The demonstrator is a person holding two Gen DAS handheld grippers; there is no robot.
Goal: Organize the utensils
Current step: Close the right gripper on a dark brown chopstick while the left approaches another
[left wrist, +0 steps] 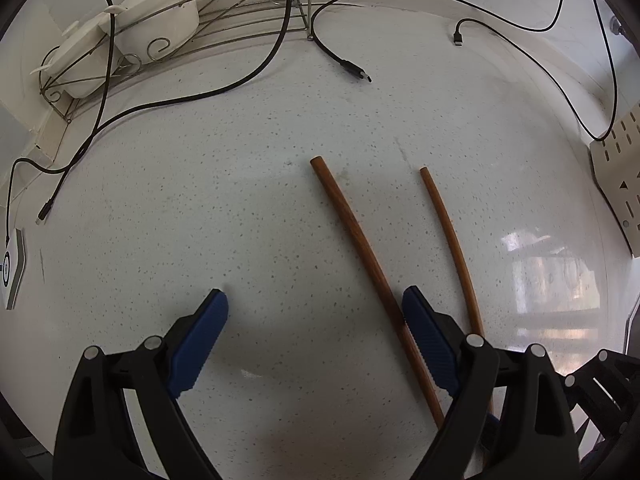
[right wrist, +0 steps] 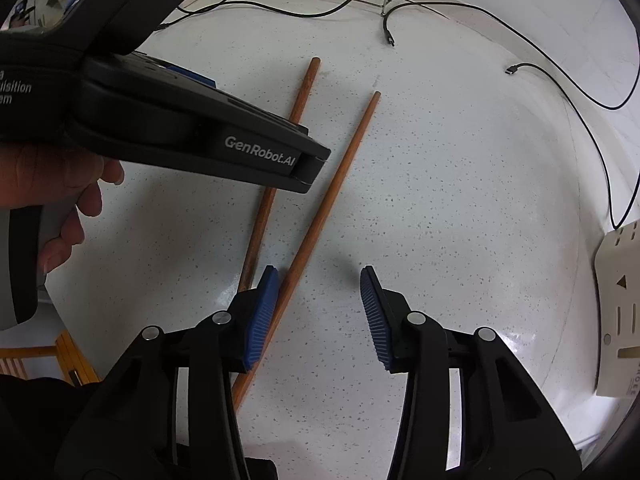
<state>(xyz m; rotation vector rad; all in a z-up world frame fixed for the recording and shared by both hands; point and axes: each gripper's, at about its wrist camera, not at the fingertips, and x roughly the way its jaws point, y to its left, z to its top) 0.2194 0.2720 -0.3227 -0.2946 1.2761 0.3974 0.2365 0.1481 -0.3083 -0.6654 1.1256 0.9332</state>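
Note:
Two brown wooden chopsticks lie side by side on the speckled white counter (left wrist: 200,200). The left chopstick (left wrist: 352,236) runs between the jaws of my left gripper (left wrist: 315,298), close to its right finger (left wrist: 424,328); that gripper stands wide open, neither pad pressing. The right chopstick (left wrist: 452,236) passes behind that finger. In the right wrist view my right gripper (right wrist: 319,270) is open around the right chopstick (right wrist: 332,188), which lies against its left pad (right wrist: 264,312), the right pad well apart. The left chopstick (right wrist: 298,100) runs under the left gripper's body, outside the right gripper's jaws.
A wire dish rack (left wrist: 240,12) holding white bowls (left wrist: 160,28) stands at the back left. Black cables (left wrist: 256,76) with loose plugs trail across the back of the counter. A beige perforated panel (left wrist: 620,168) sits at the right edge. A hand (right wrist: 60,200) holds the left gripper.

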